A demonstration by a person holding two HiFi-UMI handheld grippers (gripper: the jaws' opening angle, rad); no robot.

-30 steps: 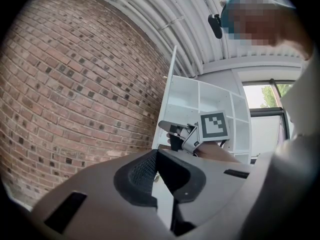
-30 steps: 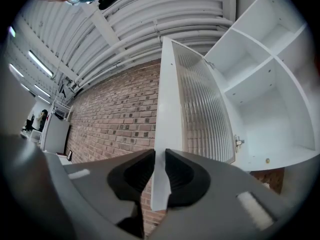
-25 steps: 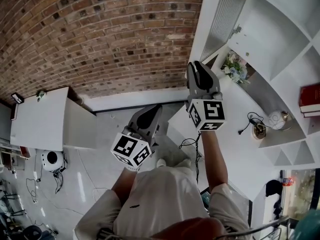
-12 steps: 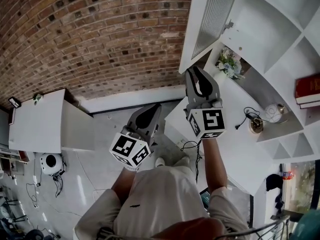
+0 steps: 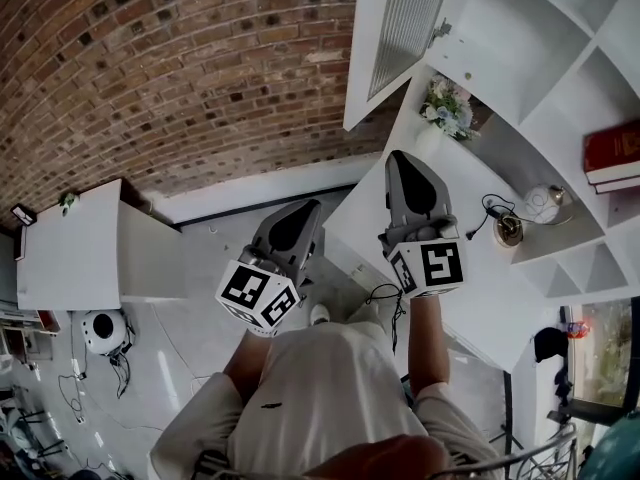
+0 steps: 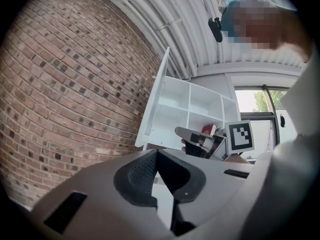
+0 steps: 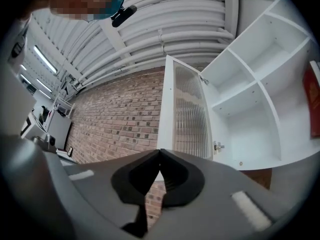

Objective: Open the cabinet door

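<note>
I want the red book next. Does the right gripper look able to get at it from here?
Probably yes: the red book sits in an open, doorless shelf bay, and nothing seems to stand between it and the right gripper. Its jaws have just closed, empty, so must reopen.

In the head view, the top edge cuts off the upper part of the cabinet door (image 5: pixel 390 28). The right edge cuts off the red book (image 5: pixel 612 151). My torso (image 5: pixel 330 398) hides the floor beneath it. The round object (image 5: pixel 545 200) near the black cable (image 5: pixel 487 211) is too small to identify. In the right gripper view, my right gripper (image 7: pixel 160 153) covers the door's lower edge, and the frame clips the book. In the left gripper view, my right gripper partly hides the book.
</note>
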